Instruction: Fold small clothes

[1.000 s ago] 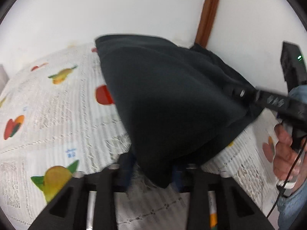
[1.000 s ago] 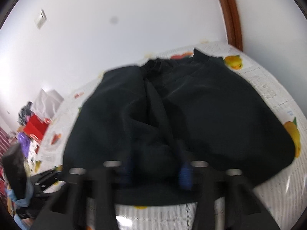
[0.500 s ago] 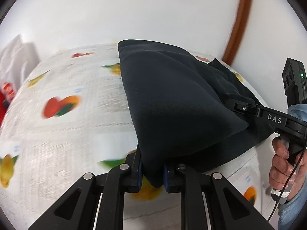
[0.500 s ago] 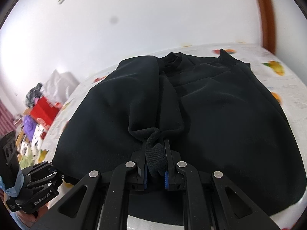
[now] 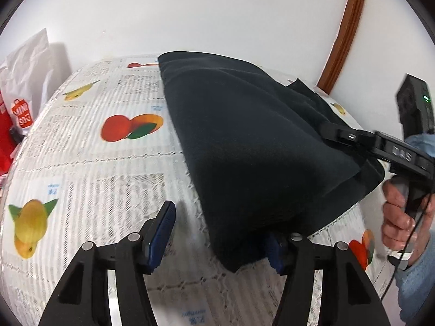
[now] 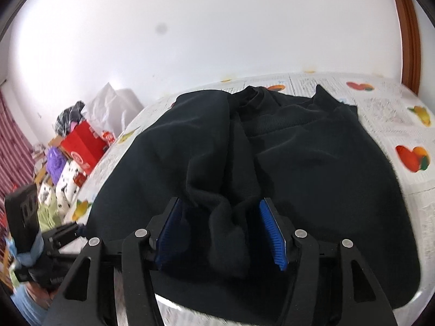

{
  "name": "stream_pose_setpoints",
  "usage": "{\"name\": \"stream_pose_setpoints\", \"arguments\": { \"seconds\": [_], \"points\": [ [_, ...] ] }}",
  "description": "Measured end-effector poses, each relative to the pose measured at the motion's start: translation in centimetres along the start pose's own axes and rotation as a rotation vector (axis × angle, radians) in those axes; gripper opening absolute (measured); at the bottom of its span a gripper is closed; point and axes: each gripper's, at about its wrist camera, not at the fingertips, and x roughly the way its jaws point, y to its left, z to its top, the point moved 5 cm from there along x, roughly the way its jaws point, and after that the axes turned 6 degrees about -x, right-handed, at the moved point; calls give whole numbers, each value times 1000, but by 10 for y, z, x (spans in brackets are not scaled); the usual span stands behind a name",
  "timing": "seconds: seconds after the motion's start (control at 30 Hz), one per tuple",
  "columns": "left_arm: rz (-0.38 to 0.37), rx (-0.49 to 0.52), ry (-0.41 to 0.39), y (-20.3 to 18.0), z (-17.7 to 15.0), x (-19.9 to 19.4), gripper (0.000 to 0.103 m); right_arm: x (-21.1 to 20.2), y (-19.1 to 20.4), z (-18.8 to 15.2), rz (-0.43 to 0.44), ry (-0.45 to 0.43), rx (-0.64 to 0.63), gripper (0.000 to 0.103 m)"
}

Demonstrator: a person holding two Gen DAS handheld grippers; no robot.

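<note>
A black sweatshirt [image 5: 244, 141] lies folded over on the fruit-print tablecloth [image 5: 103, 179]. My left gripper [image 5: 217, 241] is opening. The garment's near corner rests slack between its fingers and covers part of the right blue pad [image 5: 274, 252], which does not pinch it. In the right wrist view the sweatshirt [image 6: 312, 168] shows its collar at the far side. My right gripper [image 6: 220, 233] is opening too, with a bunched fold of black fabric loose between its blue pads [image 6: 272, 233]. Each gripper shows in the other's view, the right gripper [image 5: 353, 138] at the cloth's right edge and the left gripper [image 6: 62, 233] low on the left.
A hand [image 5: 399, 217] holds the right gripper's handle. A white bag [image 5: 24, 81] stands past the table's left edge. A red box [image 6: 81, 146] and mixed clutter lie beyond it. A brown door frame [image 5: 345, 35] runs up the white wall behind.
Both grippers were shut on the sweatshirt's edge half a second ago; now their jaws stand apart and the fabric lies loose. The cloth was carried across and laid over itself.
</note>
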Motion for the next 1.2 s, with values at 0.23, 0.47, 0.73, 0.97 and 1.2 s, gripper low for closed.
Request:
{"name": "stream_pose_setpoints", "arguments": {
  "seconds": [0.23, 0.47, 0.73, 0.97, 1.2],
  "points": [
    [12, 37, 13, -21, 2, 21, 58, 30, -5, 10, -8, 1, 133, 37],
    [67, 45, 6, -23, 4, 26, 64, -19, -7, 29, 12, -145, 51, 10],
    [78, 100, 10, -33, 0, 26, 69, -50, -73, 2, -122, -155, 146, 9],
    [4, 117, -12, -48, 3, 22, 70, -57, -84, -13, -92, -131, 200, 35],
    [26, 120, 34, -64, 6, 44, 71, -39, -83, -16, -85, -108, 240, 47]
  ]
}}
